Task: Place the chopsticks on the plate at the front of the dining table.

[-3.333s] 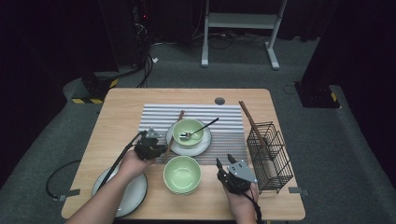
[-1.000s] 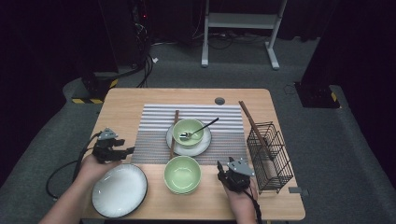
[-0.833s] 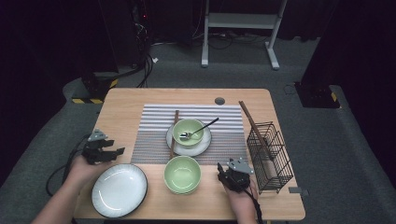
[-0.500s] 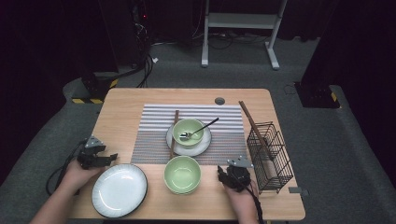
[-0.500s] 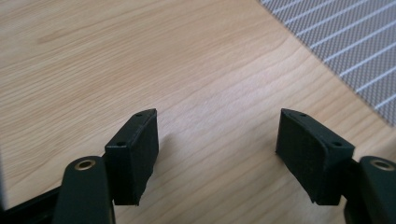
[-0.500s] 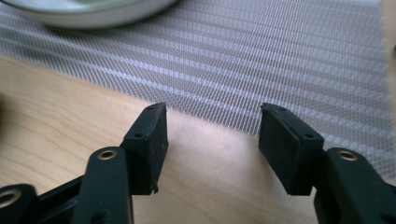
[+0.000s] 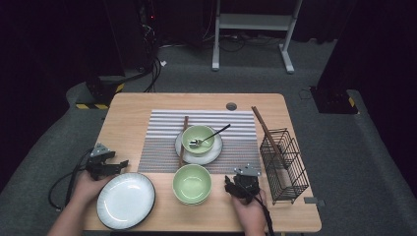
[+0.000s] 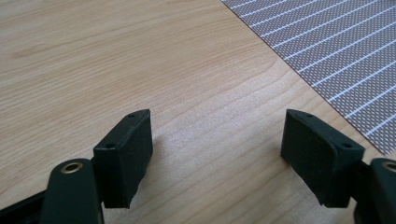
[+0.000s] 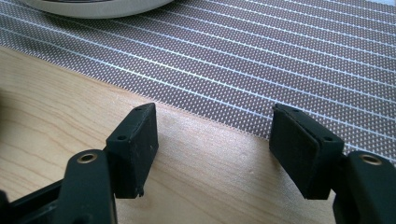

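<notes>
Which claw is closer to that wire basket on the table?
The right claw: it sits just beside the wire basket, near the front edge. The left claw is far across the table, by the plate.

Your forearms are running off the bottom edge of the high view, so only wrists and hands are showing. The right gripper (image 7: 235, 185) is lying partly under its grey plate there, and its jaw gap is staying too small to read. The left gripper's (image 7: 118, 164) cable is trailing off the table edge into dark floor. The white plate (image 9: 93, 7) is being cut by the top edge of the right gripper view. The striped placemat (image 8: 327, 51) is running out of the left gripper view's right edge.
</notes>
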Demonstrator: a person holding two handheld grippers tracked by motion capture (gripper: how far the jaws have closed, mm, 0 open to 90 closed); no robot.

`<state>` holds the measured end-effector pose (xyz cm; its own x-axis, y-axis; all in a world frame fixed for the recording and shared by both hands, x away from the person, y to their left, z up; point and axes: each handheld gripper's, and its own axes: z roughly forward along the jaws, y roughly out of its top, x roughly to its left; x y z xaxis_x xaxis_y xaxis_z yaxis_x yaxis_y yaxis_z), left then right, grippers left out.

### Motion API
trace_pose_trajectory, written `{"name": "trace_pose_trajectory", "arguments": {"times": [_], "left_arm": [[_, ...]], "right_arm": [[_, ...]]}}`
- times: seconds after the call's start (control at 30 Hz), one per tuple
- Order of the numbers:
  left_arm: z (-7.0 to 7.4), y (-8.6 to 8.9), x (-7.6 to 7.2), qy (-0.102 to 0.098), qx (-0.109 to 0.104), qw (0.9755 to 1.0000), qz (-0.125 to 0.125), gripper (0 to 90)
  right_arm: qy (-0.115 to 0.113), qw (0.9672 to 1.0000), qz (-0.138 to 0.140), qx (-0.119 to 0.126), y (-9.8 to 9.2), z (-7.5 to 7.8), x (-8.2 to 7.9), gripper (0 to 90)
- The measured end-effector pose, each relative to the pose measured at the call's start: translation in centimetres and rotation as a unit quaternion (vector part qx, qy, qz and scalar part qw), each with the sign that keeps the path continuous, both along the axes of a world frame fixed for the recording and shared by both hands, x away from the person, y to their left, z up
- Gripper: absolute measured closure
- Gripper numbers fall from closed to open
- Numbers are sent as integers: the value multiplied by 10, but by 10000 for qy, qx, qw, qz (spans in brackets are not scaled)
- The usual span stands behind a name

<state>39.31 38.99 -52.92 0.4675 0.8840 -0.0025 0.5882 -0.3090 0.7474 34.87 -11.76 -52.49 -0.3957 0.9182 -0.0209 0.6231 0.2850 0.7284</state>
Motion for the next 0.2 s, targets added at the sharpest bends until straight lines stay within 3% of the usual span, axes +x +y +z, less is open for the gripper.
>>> {"name": "trace_pose_trajectory", "arguments": {"times": [0.2], "left_arm": [[0,0,0,0,-7,10000,1,253]], "right_arm": [[18,10000,-27,21,0,0,0,318]]}}
